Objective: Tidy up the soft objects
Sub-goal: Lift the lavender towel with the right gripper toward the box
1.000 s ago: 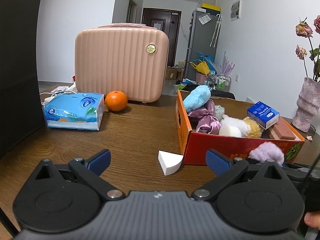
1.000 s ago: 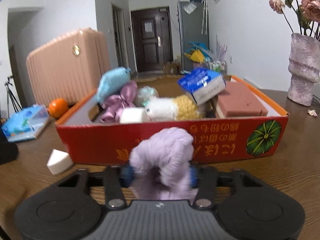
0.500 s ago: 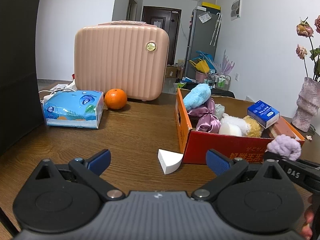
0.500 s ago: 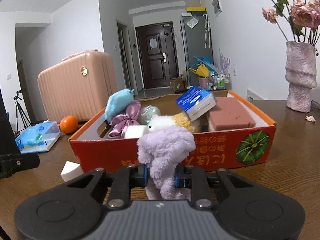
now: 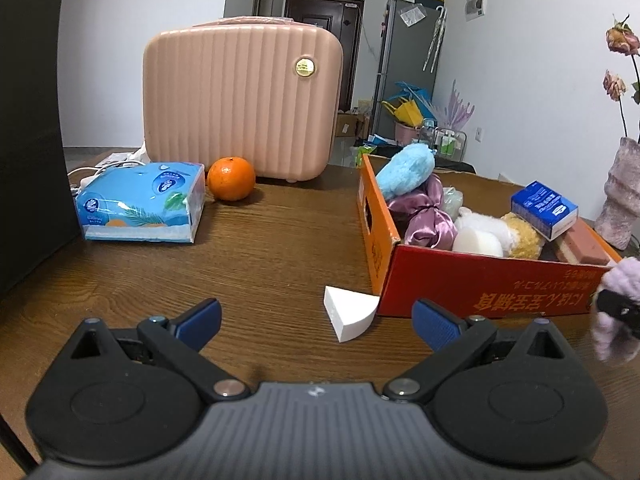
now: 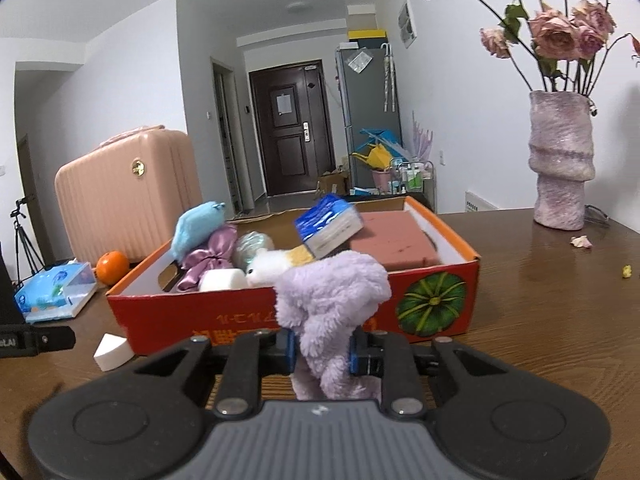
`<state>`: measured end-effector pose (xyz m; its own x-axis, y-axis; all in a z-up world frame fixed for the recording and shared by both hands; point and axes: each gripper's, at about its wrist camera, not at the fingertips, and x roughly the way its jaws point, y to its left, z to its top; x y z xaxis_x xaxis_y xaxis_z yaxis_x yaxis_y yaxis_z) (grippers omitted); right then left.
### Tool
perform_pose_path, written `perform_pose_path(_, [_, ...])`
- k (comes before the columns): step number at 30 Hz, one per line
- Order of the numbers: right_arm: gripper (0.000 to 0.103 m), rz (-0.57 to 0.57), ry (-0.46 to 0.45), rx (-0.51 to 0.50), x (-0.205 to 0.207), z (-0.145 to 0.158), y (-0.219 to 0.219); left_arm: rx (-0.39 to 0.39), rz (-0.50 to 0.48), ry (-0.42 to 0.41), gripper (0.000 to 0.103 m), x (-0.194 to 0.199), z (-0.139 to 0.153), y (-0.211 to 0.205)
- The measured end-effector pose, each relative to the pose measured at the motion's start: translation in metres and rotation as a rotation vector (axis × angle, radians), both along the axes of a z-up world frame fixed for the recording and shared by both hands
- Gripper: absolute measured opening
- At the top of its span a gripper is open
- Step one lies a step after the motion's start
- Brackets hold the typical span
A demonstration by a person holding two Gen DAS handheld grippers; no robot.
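Observation:
My right gripper (image 6: pixel 322 350) is shut on a fluffy lilac scrunchie (image 6: pixel 332 304), lifted just in front of the red cardboard box (image 6: pixel 304 320). The same lilac scrunchie (image 5: pixel 618 304) shows at the right edge of the left wrist view. The box (image 5: pixel 480 284) holds a blue plush (image 5: pixel 406 168), a purple satin scrunchie (image 5: pixel 424 220), a white sponge (image 5: pixel 478 242), white and yellow fluff, a blue tissue pack (image 5: pixel 544 204) and a pink block. My left gripper (image 5: pixel 316 320) hangs open over the table, a white wedge sponge (image 5: pixel 350 314) lying between its fingers' line and the box.
A pink hard case (image 5: pixel 244 100), an orange (image 5: pixel 231 178) and a blue tissue pack (image 5: pixel 140 202) stand at the back left of the wooden table. A lilac vase with dried roses (image 6: pixel 560 160) stands at the right. A dark panel (image 5: pixel 28 120) borders the left.
My right gripper has closed tighter on the lilac scrunchie and carried it up and towards the right along the box front. The left gripper has hardly moved.

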<state>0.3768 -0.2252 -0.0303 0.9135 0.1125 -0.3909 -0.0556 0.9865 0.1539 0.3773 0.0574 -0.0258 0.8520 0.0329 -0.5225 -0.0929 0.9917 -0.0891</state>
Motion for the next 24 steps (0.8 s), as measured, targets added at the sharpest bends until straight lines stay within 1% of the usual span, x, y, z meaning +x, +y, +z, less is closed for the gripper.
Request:
perform_pose_path(9, [0.022,-0.037,-0.017,0.009,-0.004,0.002,-0.017,0.034,-0.006,0.035,0.103,0.018,-0.007,0.001])
perform_pose_path(19, [0.022,-0.060,-0.029,0.010,-0.007,0.003,-0.024,0.031,-0.052,0.066,0.103,0.034,-0.014,0.005])
perform_pose_path(24, [0.022,-0.058,-0.026,0.012,-0.007,0.003,-0.024,0.048,-0.083,0.078,0.103,0.043,-0.018,0.003])
